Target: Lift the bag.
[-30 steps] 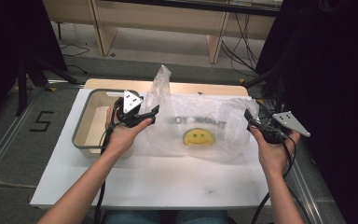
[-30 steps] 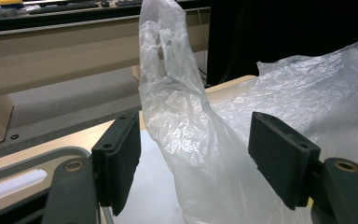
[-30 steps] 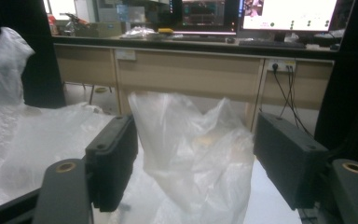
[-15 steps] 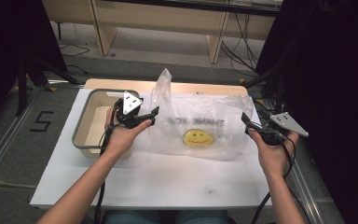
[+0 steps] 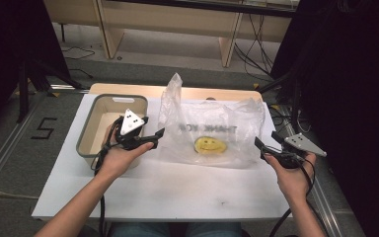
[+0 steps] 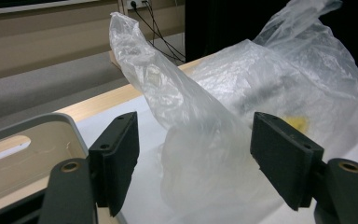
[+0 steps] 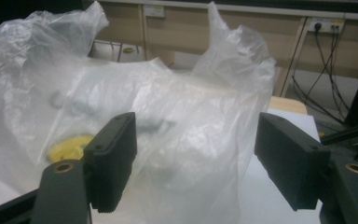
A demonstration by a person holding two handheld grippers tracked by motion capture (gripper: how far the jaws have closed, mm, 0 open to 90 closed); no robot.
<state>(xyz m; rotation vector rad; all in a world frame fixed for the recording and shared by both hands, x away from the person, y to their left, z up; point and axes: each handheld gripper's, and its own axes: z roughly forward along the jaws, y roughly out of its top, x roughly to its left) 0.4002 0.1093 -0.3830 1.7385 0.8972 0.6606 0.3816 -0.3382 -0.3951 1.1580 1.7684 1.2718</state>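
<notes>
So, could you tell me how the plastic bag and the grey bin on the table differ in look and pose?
The plastic bag is clear, crinkled film with a yellow smiley print; the grey bin is opaque and rigid, cream inside. The plastic bag lies slumped mid-table with one handle sticking up; the grey bin stands upright at the table's left edge. Both rest on the white table.

The left gripper [image 5: 159, 137] points right, jaws wide apart. The right gripper [image 5: 265, 145] (held lower, facing left) gapes too, clasping nothing.
</notes>
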